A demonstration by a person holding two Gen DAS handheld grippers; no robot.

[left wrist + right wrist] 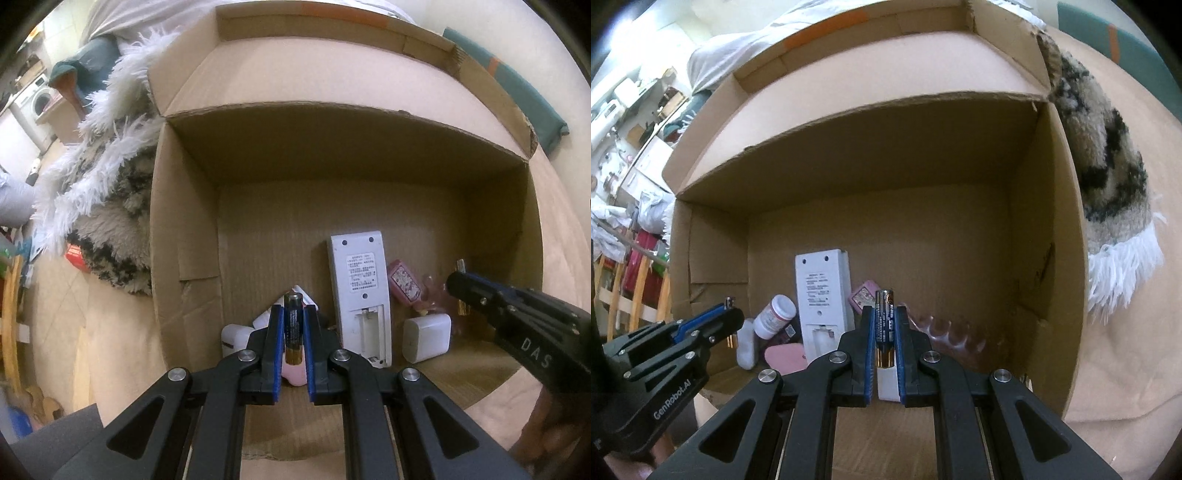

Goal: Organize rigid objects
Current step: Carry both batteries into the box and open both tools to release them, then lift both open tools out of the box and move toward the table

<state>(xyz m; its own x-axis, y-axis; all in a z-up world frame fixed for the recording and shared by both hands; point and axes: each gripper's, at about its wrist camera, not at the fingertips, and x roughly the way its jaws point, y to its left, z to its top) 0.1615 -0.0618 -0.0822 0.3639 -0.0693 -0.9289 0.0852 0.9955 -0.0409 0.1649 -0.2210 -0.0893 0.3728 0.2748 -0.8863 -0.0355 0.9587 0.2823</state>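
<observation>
Left wrist view: the left hand-held gripper (293, 325) clamps a battery (294, 325) above the cardboard box (184, 229); the right hand-held gripper (885, 328) clamps a second battery (885, 328). Either could slip beside the remote (360, 291), whose open compartment is narrow.

You were working in a home: a washer (43, 99) stood in the far corner, a shaggy rug (110, 221) lay beside the box (332, 155) on the floor, and cluttered shelves (624, 122) lined the far wall.
</observation>
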